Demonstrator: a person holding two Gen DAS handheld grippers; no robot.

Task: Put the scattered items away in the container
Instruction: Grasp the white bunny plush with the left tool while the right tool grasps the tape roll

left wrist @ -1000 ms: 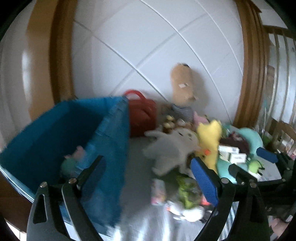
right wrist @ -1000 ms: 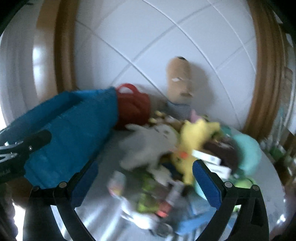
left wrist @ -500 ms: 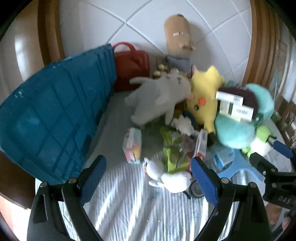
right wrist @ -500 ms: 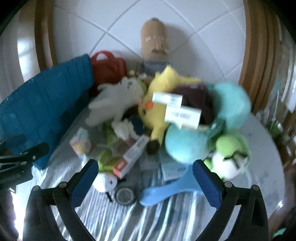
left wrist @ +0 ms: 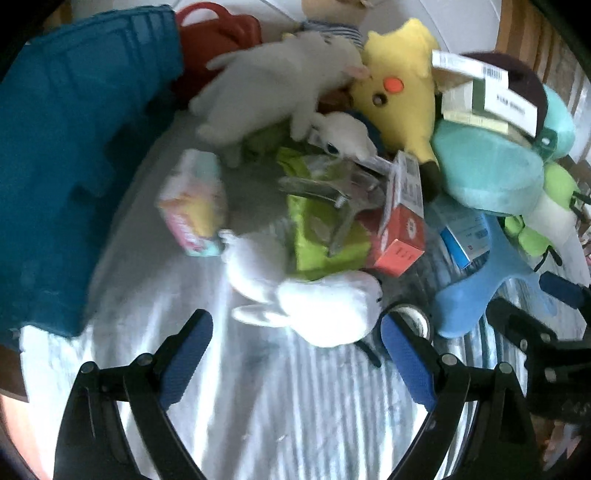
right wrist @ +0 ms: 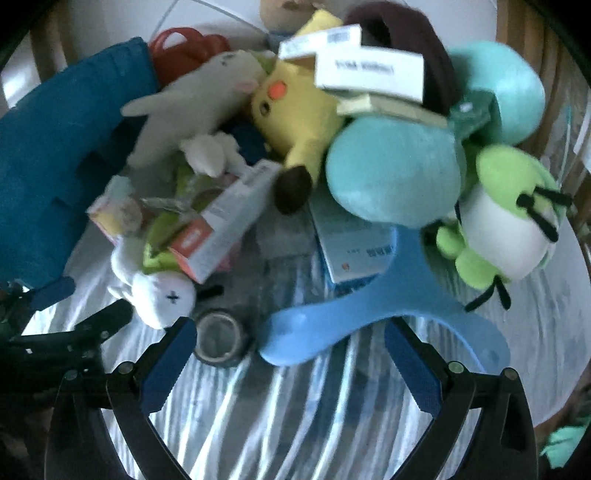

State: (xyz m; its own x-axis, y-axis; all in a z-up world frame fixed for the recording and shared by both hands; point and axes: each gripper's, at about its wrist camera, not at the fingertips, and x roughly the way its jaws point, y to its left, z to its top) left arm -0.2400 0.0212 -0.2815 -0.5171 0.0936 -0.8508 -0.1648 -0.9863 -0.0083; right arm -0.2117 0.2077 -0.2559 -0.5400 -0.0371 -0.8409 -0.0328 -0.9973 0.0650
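A blue fabric bin (left wrist: pixel 66 155) stands at the left; it also shows in the right wrist view (right wrist: pixel 55 147). A pile of toys and boxes lies on the striped cloth. My left gripper (left wrist: pixel 295 343) is open and empty, just in front of a white plush bunny (left wrist: pixel 325 310). My right gripper (right wrist: pixel 291 350) is open and empty, over a blue plastic hanger (right wrist: pixel 369 314) and beside a tape roll (right wrist: pixel 219 341). The bunny also shows in the right wrist view (right wrist: pixel 159 291).
The pile holds a grey plush (left wrist: pixel 273 77), a yellow plush (left wrist: pixel 399 92), a teal plush (right wrist: pixel 395 166), a green frog plush (right wrist: pixel 509 218), a red-and-white box (left wrist: pixel 402 229), a pastel box (left wrist: pixel 195 206) and a red bag (left wrist: pixel 218 33). Bare striped cloth (left wrist: pixel 295 413) lies in front.
Both grippers have tilted down and moved closer to the pile. The wall has left view and the bunny, tape roll and hanger now sit just ahead of the fingers.
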